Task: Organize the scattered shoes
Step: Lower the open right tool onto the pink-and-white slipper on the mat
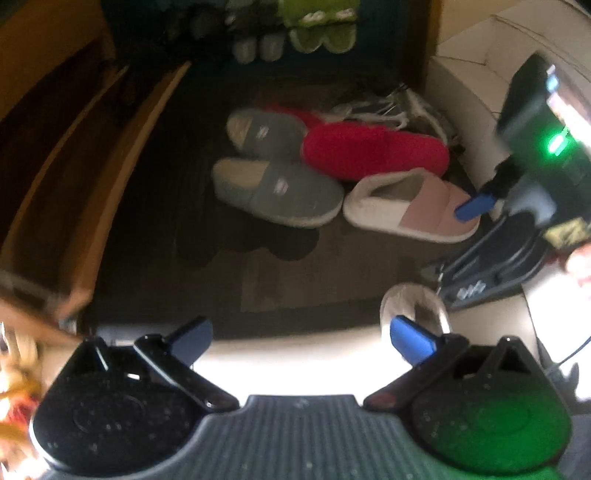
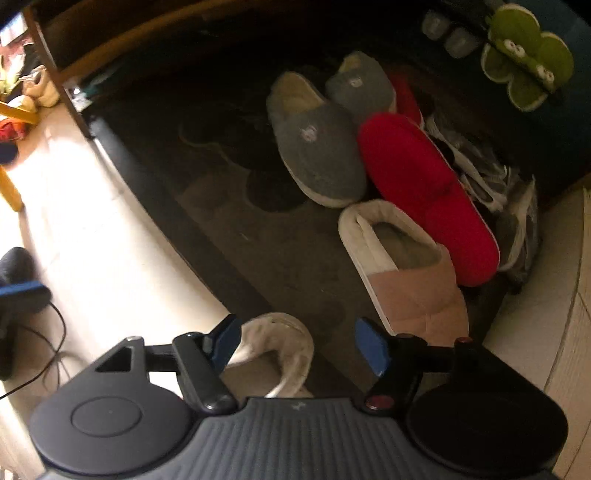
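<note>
On a dark mat (image 1: 155, 258) lie two grey slippers (image 1: 277, 192) (image 1: 266, 133), a red slipper (image 1: 376, 151) and a pink slipper with white lining (image 1: 406, 206). A second white-lined slipper (image 2: 280, 343) sits at the mat's near edge. My right gripper (image 2: 299, 343) hangs open just above it. The slipper's heel lies below the gap, nearer the left finger, and the pads do not press on it. In the left wrist view one blue finger (image 1: 474, 205) of the right gripper shows over the pink slipper's toe. My left gripper (image 1: 301, 338) is open and holds nothing.
Green frog slippers (image 1: 321, 33) and small grey shoes (image 1: 258, 48) stand in a row at the back. Strappy white-grey shoes (image 2: 480, 173) lie behind the red slipper. A wooden shelf frame (image 1: 74, 192) borders the mat's left side. A cable (image 2: 55, 350) trails over the pale tiles.
</note>
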### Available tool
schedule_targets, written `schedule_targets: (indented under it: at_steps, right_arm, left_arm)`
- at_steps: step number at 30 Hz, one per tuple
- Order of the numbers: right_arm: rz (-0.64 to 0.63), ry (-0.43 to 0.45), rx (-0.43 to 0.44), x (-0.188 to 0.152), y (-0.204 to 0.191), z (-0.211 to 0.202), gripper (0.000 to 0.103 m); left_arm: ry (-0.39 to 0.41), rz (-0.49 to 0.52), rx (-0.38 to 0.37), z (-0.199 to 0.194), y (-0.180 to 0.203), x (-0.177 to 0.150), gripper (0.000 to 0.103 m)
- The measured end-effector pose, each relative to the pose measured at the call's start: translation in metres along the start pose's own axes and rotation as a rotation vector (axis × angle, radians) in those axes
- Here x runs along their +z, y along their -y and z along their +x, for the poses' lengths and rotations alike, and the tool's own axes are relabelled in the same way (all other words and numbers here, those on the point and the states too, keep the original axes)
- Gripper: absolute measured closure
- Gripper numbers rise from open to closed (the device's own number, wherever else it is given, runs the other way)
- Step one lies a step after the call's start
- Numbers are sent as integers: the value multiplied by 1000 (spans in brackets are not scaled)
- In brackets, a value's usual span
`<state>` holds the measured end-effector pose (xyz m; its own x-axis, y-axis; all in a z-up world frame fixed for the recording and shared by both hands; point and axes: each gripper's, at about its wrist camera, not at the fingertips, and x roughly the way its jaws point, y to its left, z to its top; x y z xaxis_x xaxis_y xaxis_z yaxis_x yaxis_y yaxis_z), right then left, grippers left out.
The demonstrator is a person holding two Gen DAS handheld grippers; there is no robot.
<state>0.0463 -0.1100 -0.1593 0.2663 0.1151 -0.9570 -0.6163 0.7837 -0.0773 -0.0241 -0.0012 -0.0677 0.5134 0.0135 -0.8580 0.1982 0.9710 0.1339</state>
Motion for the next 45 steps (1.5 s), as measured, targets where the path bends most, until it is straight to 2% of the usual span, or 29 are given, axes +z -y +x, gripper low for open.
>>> schedule_targets:
  at_steps: [2,5,8,10,16,23,25,29,35,40,41,43,44,45]
  right_arm:
    - [46,-10,-12,-8,12,11,34]
    - [77,-29,-35,-21,28,28,34]
    - [118,-5,-61,-28,42,35,34]
    - [192,7,-56,-32,56,40,34]
    - [367,117,-69,-34,93,44,34]
    - [484,188,-140,-25,128,59,35]
    - [547,193,-105,-20,141,67,35]
    - [554,216,-124,-12,150,76,34]
    - [620,149,-117,-4,163,105,34]
    - [614,161,-130,-8,162,111,35]
    - [612,162,-131,-8,161,111,36]
    - [590,169,-126,-6,159,112,47]
    - [584,171,-120,-5,159,112,59]
    - [573,174,-112,-4,157,113,61]
  left_arm:
    - [48,33,-9,1,6,14,0]
    - [73,34,-53,13,8,30,0]
    - [86,41,-61,27,13,42,1]
    - [83,58,-57,38,19,49,1]
    - [57,56,-70,69,25,60,9]
    - [28,15,-98,97,22,60,10]
    - [13,13,-96,106,22,59,10]
    - [-13,4,-87,128,21,59,10]
    - [-38,-5,-93,155,22,63,10]
    - [-34,22,-81,170,28,73,11]
    - [-32,22,-82,172,28,75,11]
    - [-28,23,-83,172,29,77,11]
    - [-22,25,-82,172,30,79,11]
    - [-21,26,-83,172,31,80,11]
